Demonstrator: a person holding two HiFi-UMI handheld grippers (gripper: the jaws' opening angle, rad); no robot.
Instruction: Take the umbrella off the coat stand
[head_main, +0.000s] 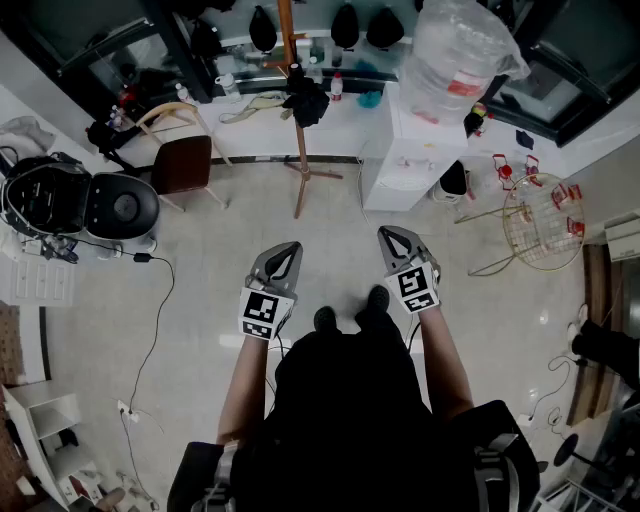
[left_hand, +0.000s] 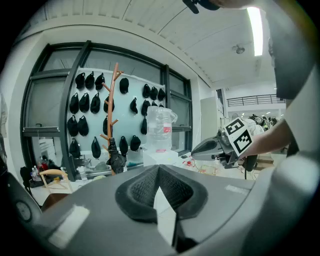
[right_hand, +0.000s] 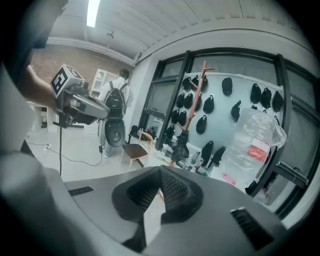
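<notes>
umbrella (head_main: 305, 98): black, folded, hanging partway up the coat stand; well ahead of both grippers and touched by neither.
coat stand (head_main: 300, 160): 1 wooden pole with short pegs, feet on the pale floor (head_main: 215, 235), just in front of the bench.
bench (head_main: 255, 118): white, running along the dark-framed windows, with bottles and small items on it.
left gripper (head_main: 284, 258): held out over the floor, pointing toward the stand.
left fingers (left_hand: 140, 189): clenched together, nothing between them.
right gripper (head_main: 396, 240): level with the left one, a little apart from it, aimed the same way.
right fingers (right_hand: 176, 191): clenched together, nothing between them.
water dispenser (head_main: 400, 150): white, right of the stand, topped by a large clear bottle under a plastic cover.
chair (head_main: 182, 160): brown seat, left of the stand.
caps (left_hand: 83, 107): black, hung in rows on the pale panel behind the stand.
wire basket (head_main: 542, 225): on thin legs, far right.
</notes>
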